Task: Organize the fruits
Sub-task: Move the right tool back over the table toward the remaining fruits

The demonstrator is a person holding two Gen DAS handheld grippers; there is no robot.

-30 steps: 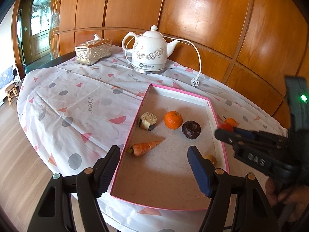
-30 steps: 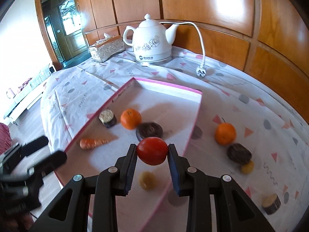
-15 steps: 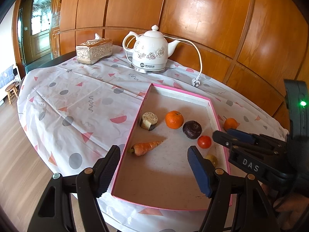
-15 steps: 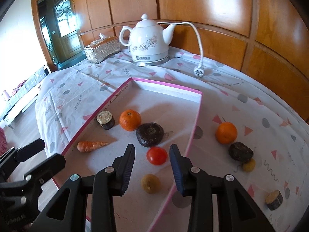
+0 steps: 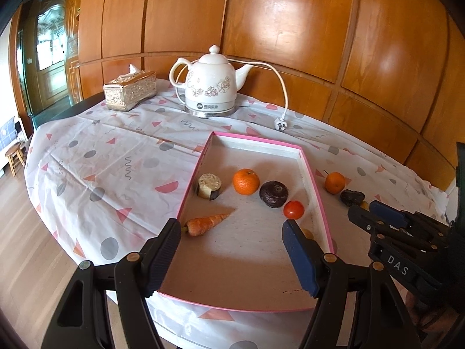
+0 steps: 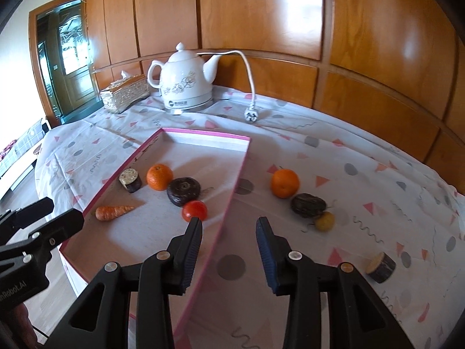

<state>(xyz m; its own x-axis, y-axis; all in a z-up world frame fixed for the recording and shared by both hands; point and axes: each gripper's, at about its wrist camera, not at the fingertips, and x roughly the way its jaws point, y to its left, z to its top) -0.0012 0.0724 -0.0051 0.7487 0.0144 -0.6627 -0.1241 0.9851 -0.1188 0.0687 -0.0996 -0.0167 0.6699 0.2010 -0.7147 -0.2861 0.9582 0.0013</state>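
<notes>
**Tomato in tray; R gripper free, next pick pending**

Landmark: pink-rimmed tray (image 6: 232, 180).

Near: R gripper (image 6: 229, 232) hangs over tray's right rim, jaws wide apart, nothing between them. L gripper (image 5: 231, 234) sits at tray's near end, jaws wide apart, empty.

Inside tray, near to far: carrot (image 6: 113, 211) by left wall; tomato (image 6: 194, 210) just ahead of R gripper's left finger, apart from it; dark round fruit (image 6: 183, 190) touching or just beside tomato; orange (image 6: 159, 176); cut stub (image 6: 130, 179).

Outside tray, to its right: cut log piece (image 6: 380, 267) nearest; small yellow fruit (image 6: 325, 221); dark fruit (image 6: 308, 205) beside it; second orange (image 6: 284, 183) farthest.

Beyond tray's far end: kettle (image 6: 186, 87), tissue box (image 6: 123, 94).

Judgement: step in hand = between placements. Next move calls for swinging R gripper rightward to an outside item, prob. yellow fruit or dark fruit; they crowd each other, so approach needs care.
</notes>
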